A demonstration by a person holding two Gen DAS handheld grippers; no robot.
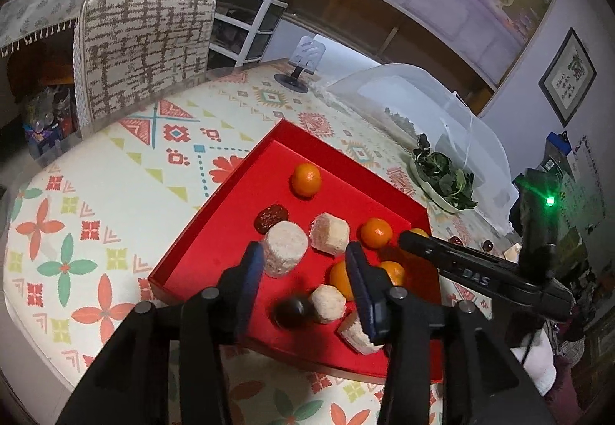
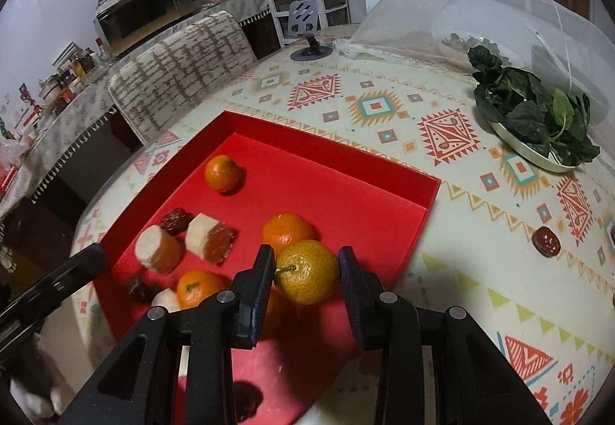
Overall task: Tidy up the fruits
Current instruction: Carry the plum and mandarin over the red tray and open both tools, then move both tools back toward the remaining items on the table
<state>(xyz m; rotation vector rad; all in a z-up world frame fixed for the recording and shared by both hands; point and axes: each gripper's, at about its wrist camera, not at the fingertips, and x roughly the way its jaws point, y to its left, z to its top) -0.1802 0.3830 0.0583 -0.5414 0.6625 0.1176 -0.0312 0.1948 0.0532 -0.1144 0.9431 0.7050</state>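
Observation:
A red tray (image 1: 215, 229) (image 2: 346, 171) on the patterned table holds several mandarins, pale cut cylinders and dark dates. My right gripper (image 2: 306, 273) is shut on a yellow-orange mandarin (image 2: 307, 271) and holds it over the tray's near right part; one of its fingers shows in the left wrist view (image 1: 461, 263). My left gripper (image 1: 305, 273) is open and empty above the tray's near side, with a blurred dark date (image 1: 292, 311) and a pale cylinder (image 1: 326, 304) below it. Other mandarins lie in the tray (image 1: 306, 179) (image 2: 224, 173) (image 2: 286, 227).
A dark date (image 2: 547, 240) lies on the table right of the tray. A plate of green leaves (image 2: 538, 117) (image 1: 446, 179) and a clear mesh food cover (image 2: 480, 9) stand at the far right. A phone stand (image 2: 307, 25) and a chair (image 1: 142, 52) are at the back.

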